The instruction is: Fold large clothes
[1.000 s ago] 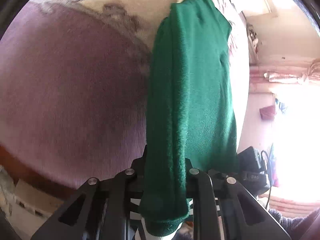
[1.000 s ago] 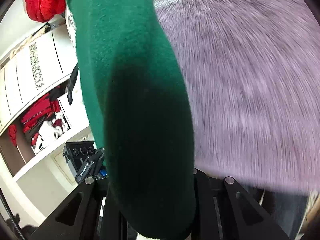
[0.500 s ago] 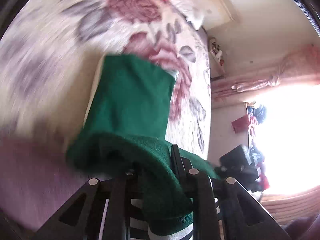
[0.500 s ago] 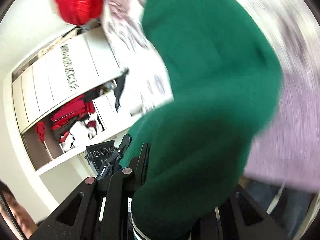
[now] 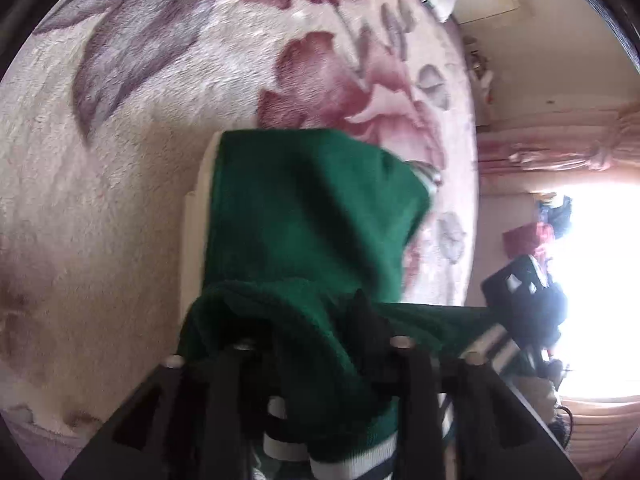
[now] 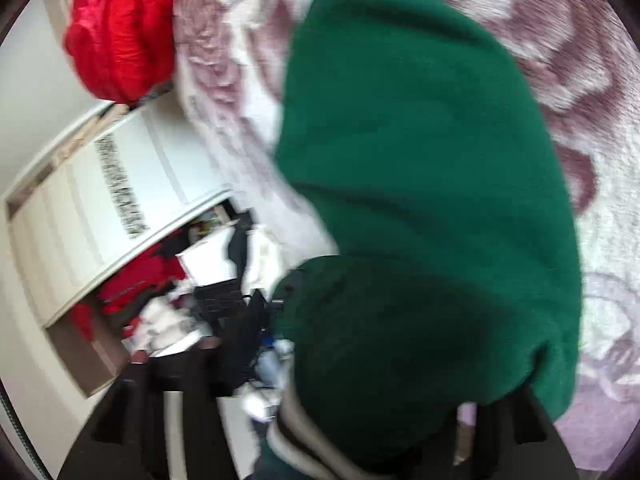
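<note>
The flowered blanket (image 5: 168,92) fills the view, and the green sweater (image 5: 304,208) lies doubled over on it — its striped hem draped across both grippers. Left gripper (image 5: 320,360): fingers have just been opening, cloth between them. Right gripper (image 6: 344,408): fingers spreading too, sweater heaped between — grip unclear.
</note>
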{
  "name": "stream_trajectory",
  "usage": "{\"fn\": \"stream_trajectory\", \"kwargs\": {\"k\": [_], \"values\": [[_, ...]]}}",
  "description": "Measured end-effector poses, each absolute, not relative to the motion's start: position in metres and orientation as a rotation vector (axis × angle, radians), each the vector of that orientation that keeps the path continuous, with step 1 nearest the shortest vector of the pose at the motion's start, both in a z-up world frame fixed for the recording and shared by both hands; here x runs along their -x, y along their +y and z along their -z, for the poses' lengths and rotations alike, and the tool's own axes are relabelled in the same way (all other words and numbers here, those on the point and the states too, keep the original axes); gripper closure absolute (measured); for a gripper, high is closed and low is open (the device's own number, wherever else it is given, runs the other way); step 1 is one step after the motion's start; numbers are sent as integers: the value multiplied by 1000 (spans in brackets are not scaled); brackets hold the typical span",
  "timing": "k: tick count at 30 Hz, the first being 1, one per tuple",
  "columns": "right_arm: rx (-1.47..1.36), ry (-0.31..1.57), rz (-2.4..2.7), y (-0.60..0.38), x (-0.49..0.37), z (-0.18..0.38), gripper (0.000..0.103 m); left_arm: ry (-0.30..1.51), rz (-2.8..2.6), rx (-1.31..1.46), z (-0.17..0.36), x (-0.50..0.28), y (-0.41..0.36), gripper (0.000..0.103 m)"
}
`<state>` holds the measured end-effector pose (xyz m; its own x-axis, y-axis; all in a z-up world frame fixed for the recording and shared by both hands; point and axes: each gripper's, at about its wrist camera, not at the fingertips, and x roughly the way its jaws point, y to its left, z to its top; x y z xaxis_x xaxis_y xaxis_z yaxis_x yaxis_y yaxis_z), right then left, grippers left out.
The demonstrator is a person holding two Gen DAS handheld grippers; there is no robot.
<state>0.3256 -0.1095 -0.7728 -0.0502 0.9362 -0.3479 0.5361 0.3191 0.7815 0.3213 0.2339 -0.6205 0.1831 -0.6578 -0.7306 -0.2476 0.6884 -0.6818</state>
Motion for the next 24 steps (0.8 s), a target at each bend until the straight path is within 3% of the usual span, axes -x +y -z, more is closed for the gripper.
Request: {"fn": "stream_trajectory", "kwargs": {"k": [1,2,3,7,10,14,16,20,24], "values": [[-1356,1702,-568,-110,-328,767,18,1365,358,858,616,-323,237,44],[-1363,1706,-556,-110,-329,769,16,1317,367,876,608,-325,240,13],[-1366,1709,-544,-111,-329,766,15,1283,360,875,600,-330,242,3],[-1350,1731,-503,-113,-338,758,11,1214,321,854,579,-351,253,3],[-1185,1716,-498,-110,-351,738,11,1196,252,672,559,-354,247,3],[-958,1474,-558,-129,-376,683,11,1202,182,503,560,-349,233,3],[-763,1446,-485,-137,-373,669,11,1215,153,472,572,-344,226,3],[-430,1535,-436,-143,-351,701,11,1304,37,437,611,-328,213,3],[-339,1646,-476,-154,-337,765,11,1406,-115,371,666,-327,205,1]]}}
